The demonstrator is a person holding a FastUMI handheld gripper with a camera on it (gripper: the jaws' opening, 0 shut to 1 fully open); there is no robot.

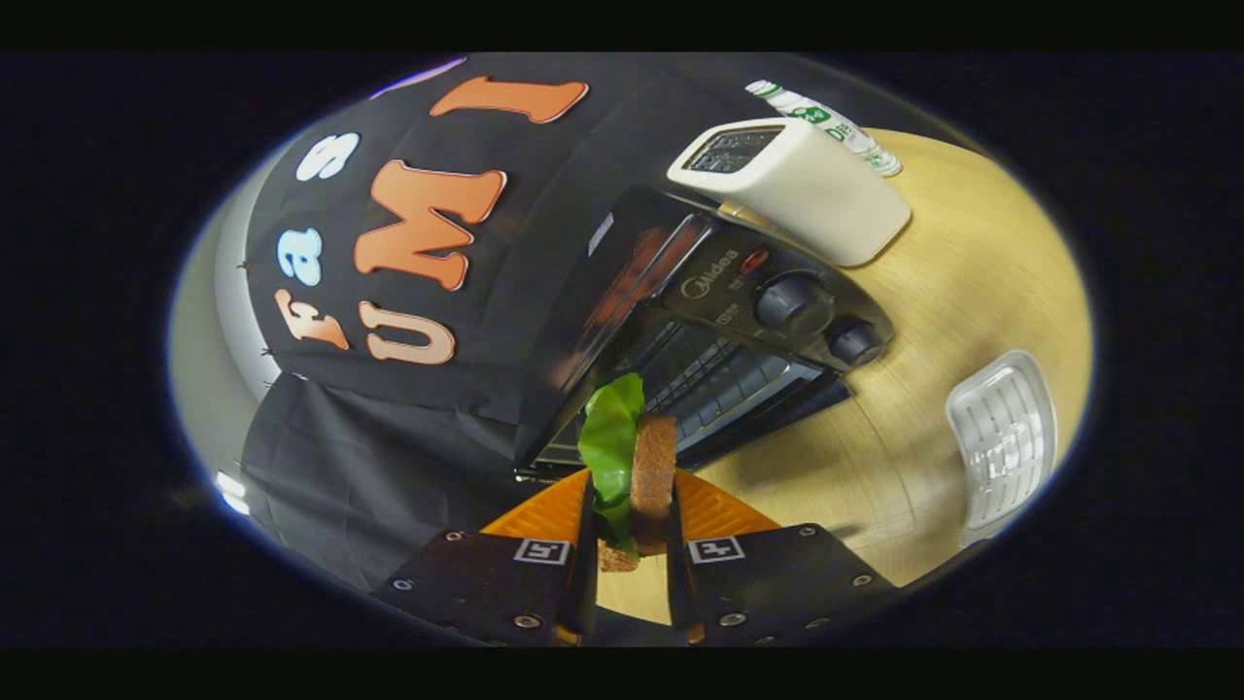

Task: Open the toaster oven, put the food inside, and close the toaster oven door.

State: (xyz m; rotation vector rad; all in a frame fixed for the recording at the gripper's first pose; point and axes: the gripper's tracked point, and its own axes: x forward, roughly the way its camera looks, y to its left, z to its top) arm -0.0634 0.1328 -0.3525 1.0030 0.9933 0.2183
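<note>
Hand-held gripper [632, 510] clamps a sandwich [637, 457] upright between both fingers, lettuce leaf on one side. Just beyond: black toaster oven [719, 321], door [768, 403] down, rack visible. White toaster [792, 185] behind it. Clear ribbed tray [1003, 437] apart on the tabletop [952, 282].

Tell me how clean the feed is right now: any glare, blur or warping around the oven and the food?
Gripper view: fisheye warping tilts and bends the toaster oven and the wooden table; orange reflections glare on the oven's glossy top; the sandwich, pinched between the tongs, is fairly sharp; the clear tray near the rim looks smeared; the white toaster is evenly lit.
</note>
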